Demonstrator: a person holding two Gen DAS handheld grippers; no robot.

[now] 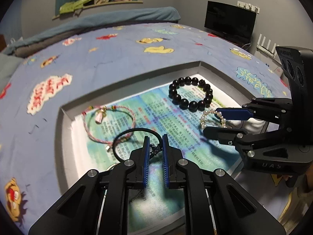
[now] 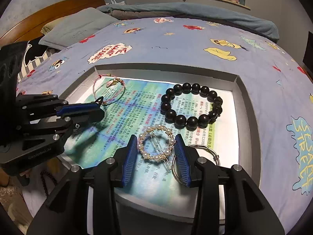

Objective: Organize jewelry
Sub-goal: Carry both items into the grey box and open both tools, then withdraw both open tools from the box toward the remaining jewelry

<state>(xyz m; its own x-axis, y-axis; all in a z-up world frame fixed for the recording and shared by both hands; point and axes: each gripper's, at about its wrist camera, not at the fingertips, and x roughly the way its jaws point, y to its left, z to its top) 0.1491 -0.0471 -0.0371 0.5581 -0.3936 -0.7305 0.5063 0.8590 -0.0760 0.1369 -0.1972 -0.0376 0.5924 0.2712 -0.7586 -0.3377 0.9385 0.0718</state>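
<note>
- Left gripper (image 1: 155, 140): blue pads nearly closed, clamped on a small dark metal charm of the black cord bracelet (image 1: 129, 132); the cord loops out to the left over the printed sheet.
- Right gripper (image 2: 155, 143): jaws about half apart, the pearl ring clip (image 2: 155, 144) between them. Pads sit just beside the pearls on both sides; contact cannot be told for sure, reads as a grasp across the ring.
- Thin silver hoop (image 2: 195, 156) lies just right of the right-hand pad, partly under it.
- Dark bead bracelet (image 2: 191, 105) rests flat beyond the pearl clip, apart from it.
- Pink braided bracelet (image 2: 108, 90) with a small tassel lies at the far left corner of the tray.
- All pieces sit on a printed paper sheet (image 2: 133, 105) lining a shallow grey tray (image 2: 166, 67).
- Tray rests on a bed with a blue cartoon-print bedspread (image 2: 176, 43); grey pillow (image 2: 78, 27) and wooden headboard (image 2: 58, 9) beyond.
</note>
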